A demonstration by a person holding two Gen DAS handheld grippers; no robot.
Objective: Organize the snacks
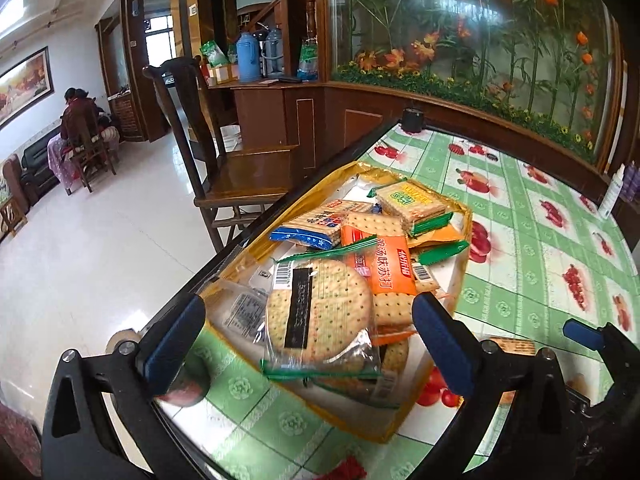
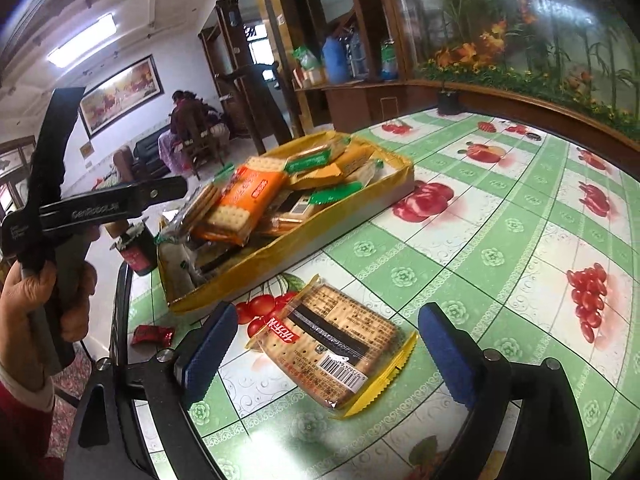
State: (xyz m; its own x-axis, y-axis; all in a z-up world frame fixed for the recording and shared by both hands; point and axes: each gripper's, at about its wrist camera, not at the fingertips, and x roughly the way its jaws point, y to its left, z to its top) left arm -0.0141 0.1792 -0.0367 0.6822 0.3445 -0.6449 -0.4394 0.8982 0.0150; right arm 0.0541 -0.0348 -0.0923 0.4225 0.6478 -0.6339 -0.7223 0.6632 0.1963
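A shallow yellow box (image 1: 384, 432) (image 2: 344, 216) on the table holds several cracker packs. A round-cracker pack (image 1: 316, 316) lies on top at its near end, beside an orange pack (image 1: 390, 268) (image 2: 248, 196). My left gripper (image 1: 308, 344) is open above the box, its fingers either side of the round pack, empty. My right gripper (image 2: 328, 356) is open and empty, its fingers either side of a yellow-edged square cracker pack (image 2: 332, 344) lying on the table outside the box.
The table (image 2: 500, 240) has a green fruit-print cover. A red candy wrapper (image 2: 152, 334) and a small dark can (image 2: 136, 250) lie near its left edge. A wooden chair (image 1: 236, 172) stands beside the table. A black cup (image 1: 412, 120) sits at the far edge.
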